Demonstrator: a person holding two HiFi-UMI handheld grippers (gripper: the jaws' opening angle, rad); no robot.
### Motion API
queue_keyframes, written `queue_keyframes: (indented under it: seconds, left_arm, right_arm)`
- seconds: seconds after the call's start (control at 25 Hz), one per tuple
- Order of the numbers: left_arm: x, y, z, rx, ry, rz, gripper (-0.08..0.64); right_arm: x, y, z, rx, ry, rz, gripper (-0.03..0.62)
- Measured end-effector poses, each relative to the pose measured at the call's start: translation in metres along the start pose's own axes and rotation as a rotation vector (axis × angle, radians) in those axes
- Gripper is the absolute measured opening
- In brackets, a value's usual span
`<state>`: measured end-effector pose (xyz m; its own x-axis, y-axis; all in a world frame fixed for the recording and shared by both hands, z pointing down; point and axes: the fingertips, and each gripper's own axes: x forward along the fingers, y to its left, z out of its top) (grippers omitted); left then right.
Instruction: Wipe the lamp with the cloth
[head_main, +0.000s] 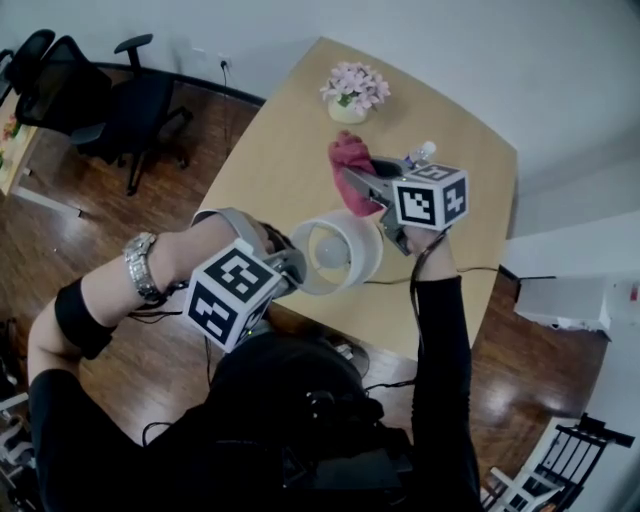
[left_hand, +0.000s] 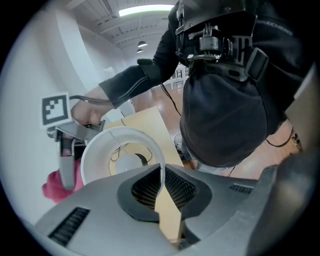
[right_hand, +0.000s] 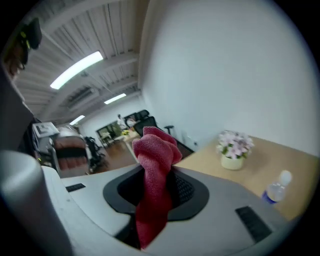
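Note:
The lamp is held up above the table, its white shade (head_main: 352, 252) tipped so that I look into it at the round bulb (head_main: 330, 246). My left gripper (head_main: 295, 268) is shut on the shade's rim (left_hand: 161, 169), with the thin edge pinched between the pads. The shade's open mouth (left_hand: 97, 150) and bulb (left_hand: 127, 162) fill the middle of the left gripper view. My right gripper (head_main: 352, 186) is shut on a bunched red cloth (head_main: 350, 160), held just beyond the shade's far side. In the right gripper view the cloth (right_hand: 154, 165) sticks up from between the jaws.
A wooden table (head_main: 290, 150) lies below, with a pot of pink flowers (head_main: 352, 92) at its far side and a small clear bottle (head_main: 422, 153) near my right gripper. Black office chairs (head_main: 100, 95) stand at the upper left. A black cord (head_main: 470, 270) runs across the table's right part.

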<state>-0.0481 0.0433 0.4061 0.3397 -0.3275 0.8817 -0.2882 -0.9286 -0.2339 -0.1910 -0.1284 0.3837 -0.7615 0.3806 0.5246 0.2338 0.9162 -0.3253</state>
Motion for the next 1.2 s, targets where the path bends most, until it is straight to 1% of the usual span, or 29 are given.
queue_keyframes:
  seconds: [0.04, 0.08, 0.16, 0.28, 0.4, 0.52, 0.64, 0.8, 1.0, 1.2]
  left_arm:
    - [-0.001, 0.002, 0.003, 0.001, -0.005, -0.003, 0.034]
    - [-0.002, 0.003, 0.005, 0.002, -0.008, -0.005, 0.034]
    - [-0.002, 0.004, 0.008, 0.005, -0.006, -0.006, 0.034]
    - [-0.003, 0.004, 0.008, -0.006, -0.008, -0.014, 0.034]
    - [-0.004, 0.003, 0.008, -0.028, -0.023, -0.010, 0.034]
    - [-0.005, 0.001, 0.011, -0.035, -0.034, -0.011, 0.035]
    - [-0.003, 0.001, 0.015, -0.030, -0.036, -0.013, 0.035]
    - [-0.002, 0.002, 0.018, -0.020, -0.040, -0.019, 0.035]
    - [-0.003, 0.003, 0.020, -0.009, -0.035, -0.020, 0.035]
    - [-0.004, 0.004, 0.023, -0.006, -0.035, -0.015, 0.035]
  right_arm:
    - [0.006, 0.024, 0.016, -0.011, -0.023, 0.084, 0.104]
    - [0.012, 0.045, 0.026, -0.034, -0.025, 0.150, 0.106]
    - [0.024, 0.075, 0.031, -0.076, 0.009, 0.242, 0.106]
    - [0.035, 0.093, 0.024, -0.076, 0.059, 0.335, 0.104]
    - [0.037, 0.093, 0.011, -0.067, 0.111, 0.381, 0.104]
    - [0.040, 0.087, -0.012, -0.081, 0.193, 0.392, 0.106]
    - [0.040, 0.074, -0.027, -0.065, 0.223, 0.394, 0.107]
    - [0.043, 0.047, -0.048, -0.043, 0.261, 0.366, 0.107]
    - [0.047, 0.014, -0.070, -0.004, 0.287, 0.326, 0.107]
    - [0.049, -0.017, -0.089, 0.038, 0.283, 0.272, 0.107]
